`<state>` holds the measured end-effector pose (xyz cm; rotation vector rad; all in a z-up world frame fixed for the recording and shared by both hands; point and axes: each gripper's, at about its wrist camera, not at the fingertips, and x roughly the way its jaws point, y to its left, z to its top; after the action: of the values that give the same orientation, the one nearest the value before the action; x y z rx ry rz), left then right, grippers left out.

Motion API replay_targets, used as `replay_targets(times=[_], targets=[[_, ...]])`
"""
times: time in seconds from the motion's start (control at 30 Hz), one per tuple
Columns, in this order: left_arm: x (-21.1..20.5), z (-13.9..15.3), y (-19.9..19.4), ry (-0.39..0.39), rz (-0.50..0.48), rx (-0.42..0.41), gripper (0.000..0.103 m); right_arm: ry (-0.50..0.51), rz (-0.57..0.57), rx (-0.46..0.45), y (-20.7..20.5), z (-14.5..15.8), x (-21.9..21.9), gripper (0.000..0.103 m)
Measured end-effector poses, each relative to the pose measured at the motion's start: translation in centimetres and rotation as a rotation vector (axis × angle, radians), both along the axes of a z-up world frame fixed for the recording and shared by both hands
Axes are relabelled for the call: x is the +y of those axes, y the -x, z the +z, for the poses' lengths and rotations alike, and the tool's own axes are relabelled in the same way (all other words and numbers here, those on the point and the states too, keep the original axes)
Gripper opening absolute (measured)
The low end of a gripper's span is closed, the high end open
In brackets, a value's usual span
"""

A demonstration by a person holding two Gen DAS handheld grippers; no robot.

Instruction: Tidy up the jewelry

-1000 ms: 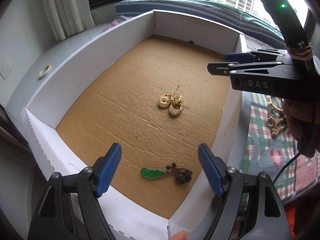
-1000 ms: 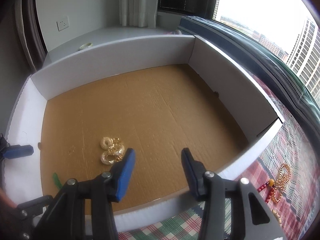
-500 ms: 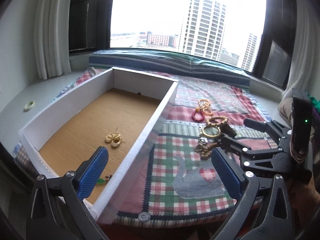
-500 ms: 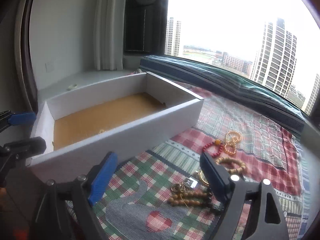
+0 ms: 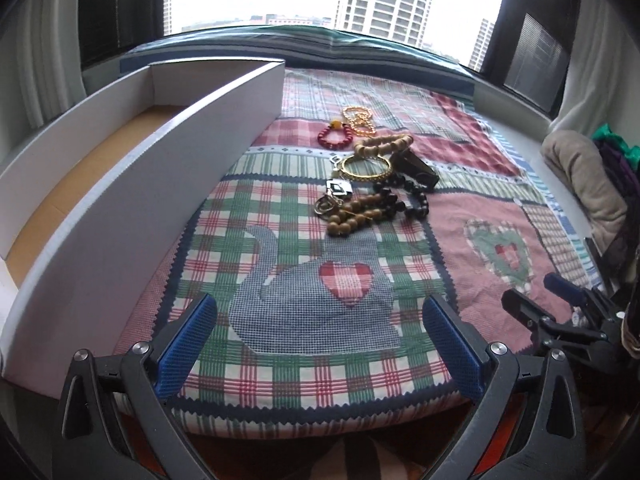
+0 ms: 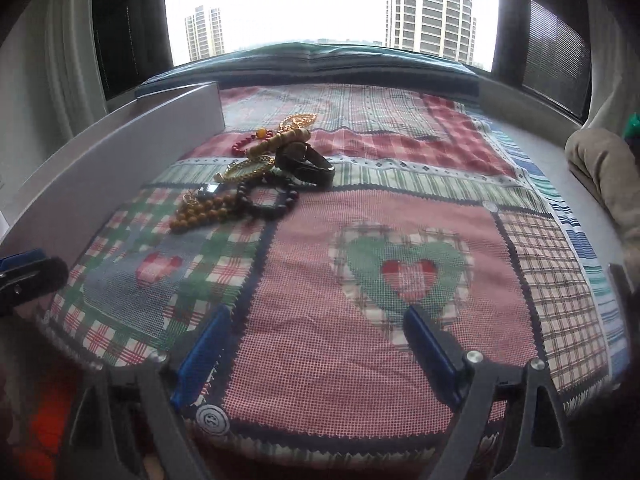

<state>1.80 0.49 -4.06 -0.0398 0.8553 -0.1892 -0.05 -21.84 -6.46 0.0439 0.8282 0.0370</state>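
Note:
A pile of jewelry lies on the plaid quilt: a red bead bracelet (image 5: 335, 137), a gold chain (image 5: 359, 119), wooden bead strings (image 5: 357, 213), a gold bangle (image 5: 366, 167), a black bead bracelet (image 5: 404, 197) and a dark watch (image 6: 305, 160). The pile also shows in the right wrist view (image 6: 240, 190). The white box (image 5: 132, 184) with a cardboard floor stands to the left of the pile. My left gripper (image 5: 320, 344) is open and empty, low over the quilt's near edge. My right gripper (image 6: 320, 352) is open and empty, to the right of the left one.
The plaid quilt (image 5: 400, 280) covers a window seat. A beige cloth bundle (image 5: 584, 184) lies at the right edge. The window and a striped cushion (image 5: 320, 46) run along the back. Curtains hang at the left.
Both grippers have pulled back from above the box and swung right. They now face the jewelry pile on the quilt, with the box's inside mostly out of view.

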Motion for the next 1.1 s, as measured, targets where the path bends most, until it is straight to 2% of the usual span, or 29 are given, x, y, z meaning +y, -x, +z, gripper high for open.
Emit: replay_targets(times=[0.07,0.2,0.3,0.33,0.43,0.6,0.77,0.9,0.97,1.1], targets=[[0.1,-0.1,-0.2,-0.012,0.007,-0.004,0.102,-0.039,-0.017,-0.010,0.7,0.1,-0.6,0.090],[0.2,-0.5,-0.1,0.015,-0.014,-0.005,0.102,-0.068,-0.039,-0.079,1.6,1.4,-0.6,0.092],[0.4,-1.0,0.1,-0.001,0.009,-0.020,0.102,-0.076,-0.031,-0.133,2.2,2.4,-0.3,0.103],[0.5,-1.2,0.1,-0.004,0.010,-0.008,0.102,-0.065,-0.015,-0.142,2.3,2.4,0.0,0.103],[0.6,-1.8,-0.1,-0.010,-0.028,0.040,0.102,-0.030,0.018,-0.118,1.9,2.1,1.1,0.103],[1.7,-1.5,0.2,0.015,-0.034,0.036,0.102,-0.051,0.038,-0.064,1.6,1.7,1.9,0.103],[3.0,-0.6,1.1,0.054,-0.026,-0.024,0.102,-0.091,0.021,-0.028,1.5,1.7,2.0,0.103],[3.4,0.2,1.7,0.000,0.000,-0.092,0.102,-0.108,0.011,-0.062,1.8,2.6,2.2,0.103],[3.5,0.4,1.4,-0.025,0.002,-0.099,0.102,-0.086,0.012,-0.088,2.1,3.2,2.6,0.103],[3.7,0.7,1.0,-0.020,0.020,-0.106,0.102,-0.069,0.051,-0.112,2.2,3.7,3.7,0.103]])
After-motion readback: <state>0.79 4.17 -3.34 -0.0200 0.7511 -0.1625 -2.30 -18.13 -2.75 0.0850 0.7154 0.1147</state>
